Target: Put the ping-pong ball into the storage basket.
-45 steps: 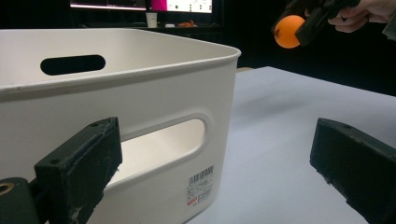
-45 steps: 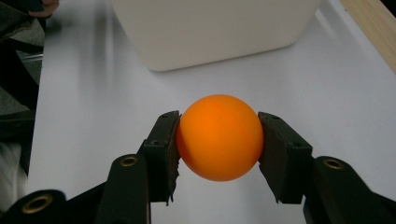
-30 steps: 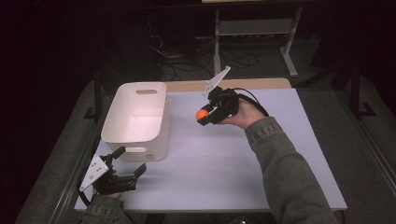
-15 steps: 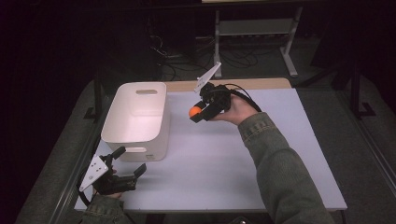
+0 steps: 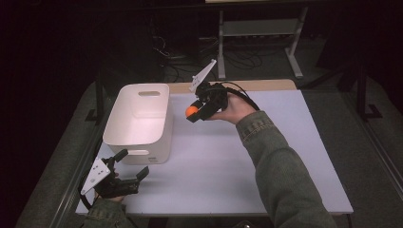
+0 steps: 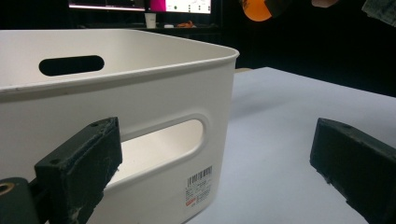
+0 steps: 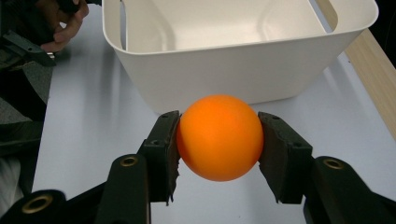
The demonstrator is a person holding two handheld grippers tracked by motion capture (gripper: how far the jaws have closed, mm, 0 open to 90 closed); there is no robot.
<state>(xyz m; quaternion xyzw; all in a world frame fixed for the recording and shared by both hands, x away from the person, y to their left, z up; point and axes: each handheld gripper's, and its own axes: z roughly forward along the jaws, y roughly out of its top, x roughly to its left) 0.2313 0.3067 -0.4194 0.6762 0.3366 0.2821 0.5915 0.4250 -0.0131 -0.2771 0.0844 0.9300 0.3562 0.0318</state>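
We hold a smooth orange ball (image 7: 219, 137) clamped in the right gripper (image 5: 196, 112), raised beside the empty white plastic bin (image 5: 138, 138). The left gripper (image 5: 127, 178) rests with jaws spread on the tabletop (image 5: 228, 161). Judged next: carry over the rim, release.

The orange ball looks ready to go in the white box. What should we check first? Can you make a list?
1. Ball held tight between the right tongs: ok.
2. Box open on top, nothing seen inside: ok.
3. Ball right above the box: not ok, it is beside it.
4. Left tongs out of the way, open by the box's near end: ok.
5. Box standing flat on the table: ok.
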